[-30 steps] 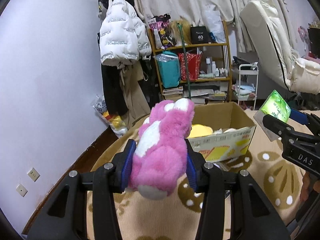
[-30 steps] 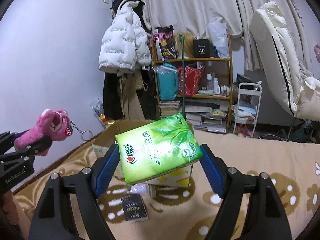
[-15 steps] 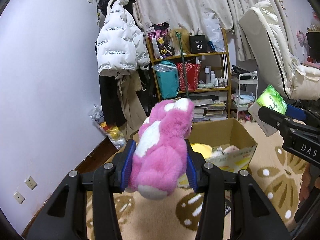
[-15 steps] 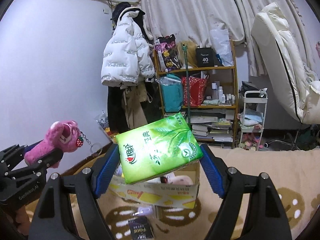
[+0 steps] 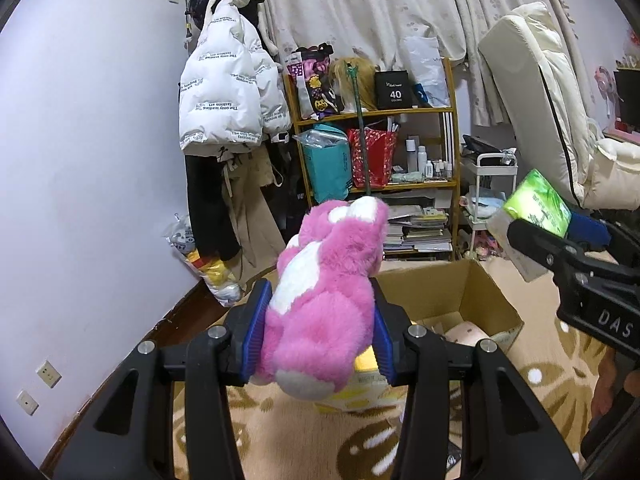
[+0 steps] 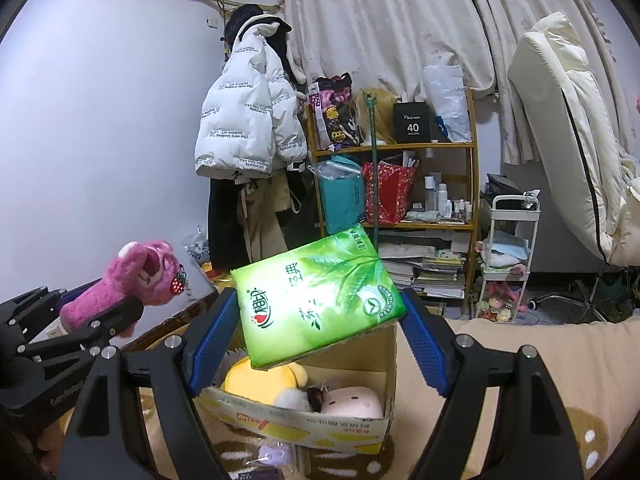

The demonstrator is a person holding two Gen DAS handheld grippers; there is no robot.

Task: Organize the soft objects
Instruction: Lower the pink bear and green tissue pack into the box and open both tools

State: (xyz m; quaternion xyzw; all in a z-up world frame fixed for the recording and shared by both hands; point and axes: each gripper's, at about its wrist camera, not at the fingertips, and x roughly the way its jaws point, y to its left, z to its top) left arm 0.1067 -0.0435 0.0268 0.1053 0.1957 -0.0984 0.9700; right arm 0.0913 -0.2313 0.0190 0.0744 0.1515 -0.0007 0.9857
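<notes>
My left gripper (image 5: 318, 334) is shut on a pink plush bear (image 5: 326, 292) and holds it above the near left side of an open cardboard box (image 5: 444, 292). The bear also shows in the right wrist view (image 6: 132, 280) with a strawberry charm. My right gripper (image 6: 316, 330) is shut on a green tissue pack (image 6: 316, 294), held tilted above the box (image 6: 376, 364). The pack shows at the right of the left wrist view (image 5: 538, 202). In the box lie a yellow plush (image 6: 260, 380) and a pink plush (image 6: 352, 402).
The box stands on a beige patterned rug (image 5: 280, 432). Behind it are a wooden shelf (image 6: 400, 184), a hanging white jacket (image 6: 244, 120), a small white cart (image 6: 508, 248) and a cream recliner (image 6: 576, 140). A small purple item (image 6: 274, 454) lies before the box.
Both grippers have risen and come nearer to the box with their loads. The box now sits lower in both views, and its inside shows.
</notes>
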